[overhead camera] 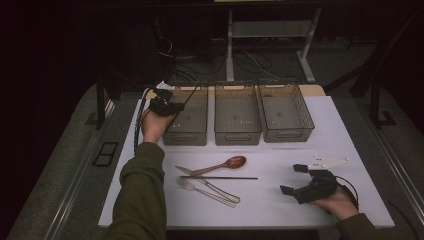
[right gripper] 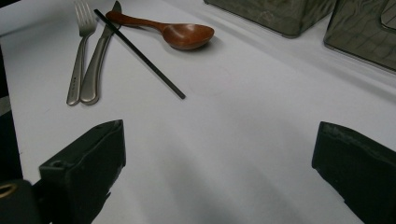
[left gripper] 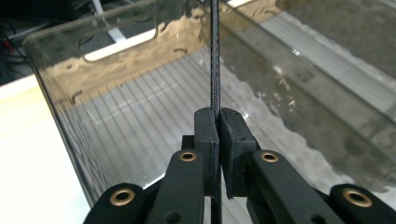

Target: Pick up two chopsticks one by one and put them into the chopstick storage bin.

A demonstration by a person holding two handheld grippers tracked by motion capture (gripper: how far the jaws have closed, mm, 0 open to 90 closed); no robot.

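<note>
My left gripper (overhead camera: 174, 106) (left gripper: 218, 125) is shut on a thin black chopstick (left gripper: 215, 65), which stands up between the pads. It hangs over the near left corner of the left clear bin (overhead camera: 185, 137) (left gripper: 56, 88), whose ribbed floor lies below the jaws. A second black chopstick (overhead camera: 220, 178) (right gripper: 140, 53) lies on the white table beside a wooden spoon (overhead camera: 223, 164) (right gripper: 180, 33), a knife (overhead camera: 201, 181) (right gripper: 98, 60) and a fork (overhead camera: 204, 192) (right gripper: 78, 60). My right gripper (overhead camera: 294, 179) (right gripper: 219, 135) rests open at the table's right front, nothing between its jaws.
Three clear bins stand in a row at the back of the white table (overhead camera: 280, 205): the left one, a middle bin (overhead camera: 238, 138) and a right bin (overhead camera: 287, 135). Bin corners (right gripper: 280, 18) rise beyond the spoon. Cables and a desk frame (overhead camera: 230, 45) lie behind the table.
</note>
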